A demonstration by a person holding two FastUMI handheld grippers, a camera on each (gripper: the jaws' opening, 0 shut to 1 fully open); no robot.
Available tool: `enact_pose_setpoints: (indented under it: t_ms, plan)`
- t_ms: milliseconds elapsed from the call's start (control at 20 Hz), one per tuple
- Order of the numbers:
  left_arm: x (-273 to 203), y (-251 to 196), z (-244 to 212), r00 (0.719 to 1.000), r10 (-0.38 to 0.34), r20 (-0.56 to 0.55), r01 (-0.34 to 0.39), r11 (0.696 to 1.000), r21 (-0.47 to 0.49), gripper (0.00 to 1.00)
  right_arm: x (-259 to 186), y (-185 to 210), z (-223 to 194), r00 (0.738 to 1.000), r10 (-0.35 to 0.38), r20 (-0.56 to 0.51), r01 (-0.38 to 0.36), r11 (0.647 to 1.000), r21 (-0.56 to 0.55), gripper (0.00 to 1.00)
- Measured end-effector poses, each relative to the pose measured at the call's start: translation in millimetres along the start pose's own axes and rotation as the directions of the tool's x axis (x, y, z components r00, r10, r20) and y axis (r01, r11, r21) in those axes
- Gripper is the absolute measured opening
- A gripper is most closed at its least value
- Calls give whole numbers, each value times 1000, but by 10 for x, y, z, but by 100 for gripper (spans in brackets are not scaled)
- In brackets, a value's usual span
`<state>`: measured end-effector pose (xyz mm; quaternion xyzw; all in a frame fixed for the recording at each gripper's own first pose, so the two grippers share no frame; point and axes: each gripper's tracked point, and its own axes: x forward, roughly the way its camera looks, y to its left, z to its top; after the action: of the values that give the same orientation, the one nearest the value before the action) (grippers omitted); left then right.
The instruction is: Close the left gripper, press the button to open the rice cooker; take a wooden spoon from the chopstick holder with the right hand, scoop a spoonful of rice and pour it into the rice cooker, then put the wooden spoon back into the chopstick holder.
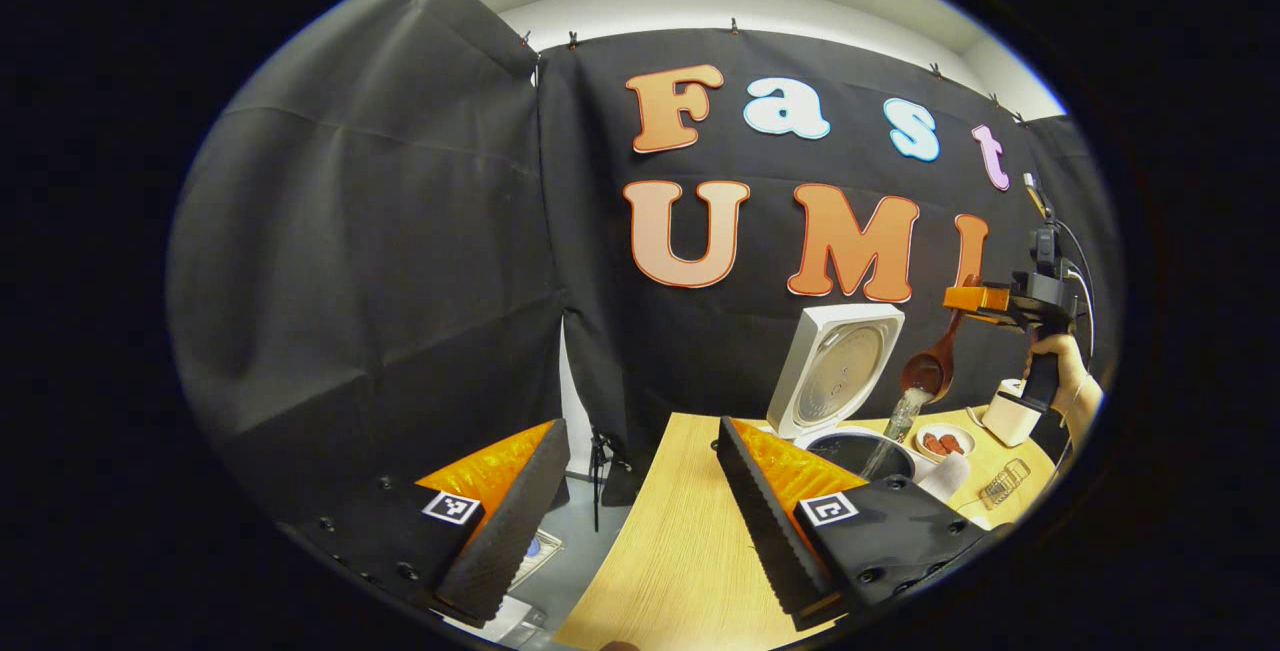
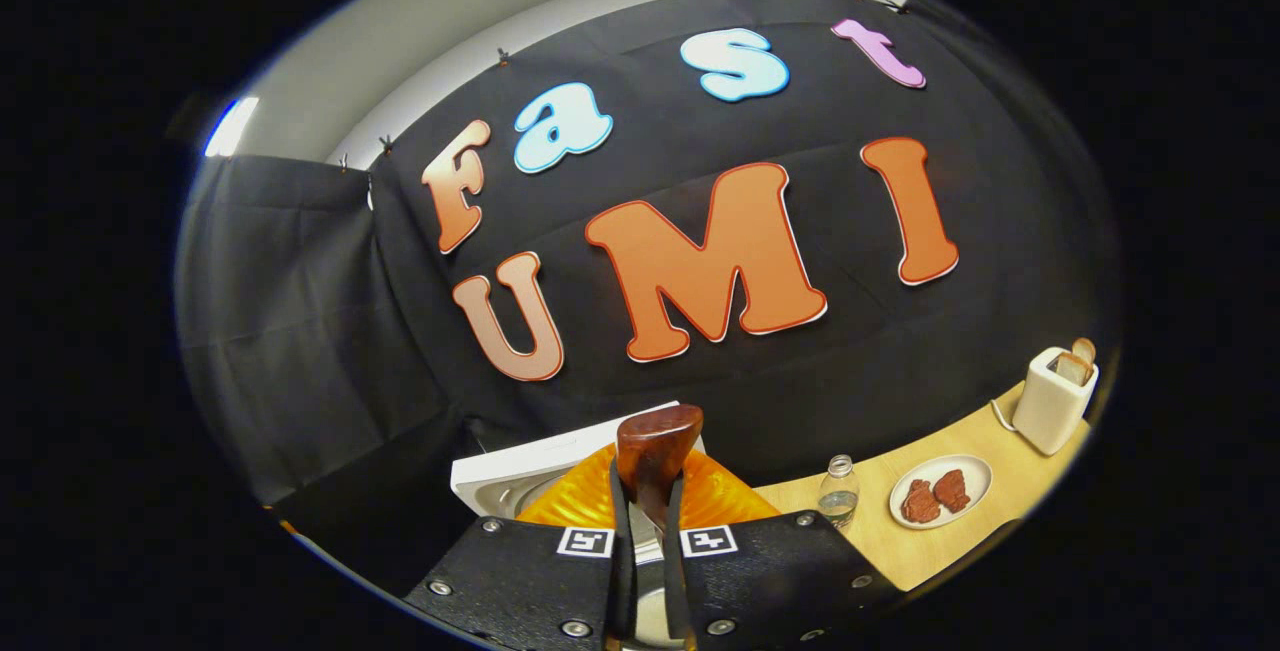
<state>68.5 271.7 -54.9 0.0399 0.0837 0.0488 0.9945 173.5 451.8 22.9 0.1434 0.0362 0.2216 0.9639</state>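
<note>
Pinched tight in the right gripper [image 2: 648,571], the dark brown wooden spoon [image 1: 932,363] hangs bowl-down, spilling rice straight into the open white rice cooker [image 1: 838,371] right under it, while the left gripper [image 1: 640,521] waits spread wide nearby.

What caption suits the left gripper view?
Right claw tips rice from wooden spoon into the open rice cooker.

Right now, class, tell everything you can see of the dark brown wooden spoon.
The dark brown wooden spoon looks glossy, with a rounded bowl and slim handle. It hangs bowl-down over the open white rice cooker, pale rice streaming from it into the pot. The right gripper is shut on its handle; the handle's rounded end rises between the fingers in the right gripper view.
</note>
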Motion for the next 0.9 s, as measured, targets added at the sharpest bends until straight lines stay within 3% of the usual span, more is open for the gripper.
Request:
enact_pose_setpoints:
  t_ms: [650,900]
  plan:
    - [-60,40,-55,1000,8,-7,-8,1000,0,100,-100,298,-93,998,68,15,-63,972,-227,10]
    - [-120,43,-37,1000,10,-3,-10,1000,-10,100,-155,299,-111,997,71,18,-65,973,-219,10]
